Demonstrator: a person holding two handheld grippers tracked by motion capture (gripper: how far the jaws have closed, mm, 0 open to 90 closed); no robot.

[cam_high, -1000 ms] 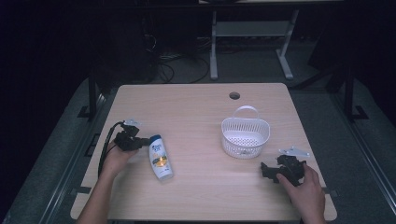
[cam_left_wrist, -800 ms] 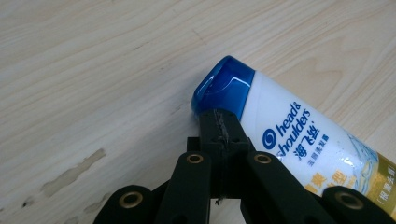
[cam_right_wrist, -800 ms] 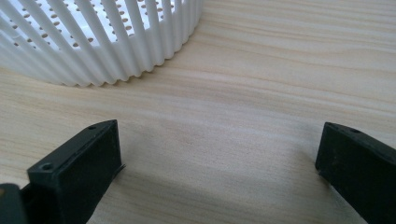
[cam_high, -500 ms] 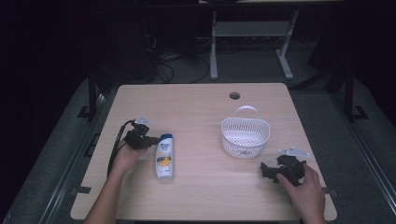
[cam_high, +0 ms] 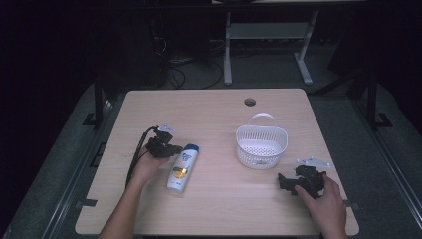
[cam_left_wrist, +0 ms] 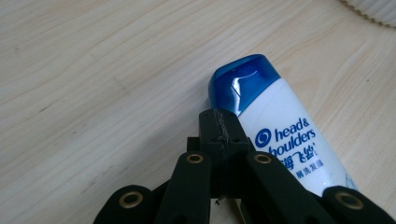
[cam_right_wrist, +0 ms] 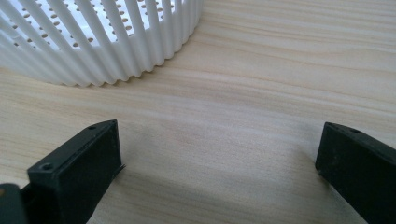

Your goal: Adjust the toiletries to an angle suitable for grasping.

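Two hand-held grippers rested low on a wooden table (cam_high: 214,114), one beside a shampoo bottle, one near a white basket.

Nearest, the right gripper (cam_high: 287,181) sat at the table's right front, its jaws spread wide with bare wood between them. The left gripper (cam_left_wrist: 219,122) had its jaws pressed together, empty, their tip just beside the blue cap of the shampoo bottle (cam_high: 182,166), which lay flat. Farther back stood the basket (cam_high: 261,144), empty.

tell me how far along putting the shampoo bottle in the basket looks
Nothing is done yet: the white slatted plastic basket is empty. The left gripper, jaws shut, sits beside the white blue-capped shampoo bottle lying on the table. The right gripper is open. Gripping and placing remain.
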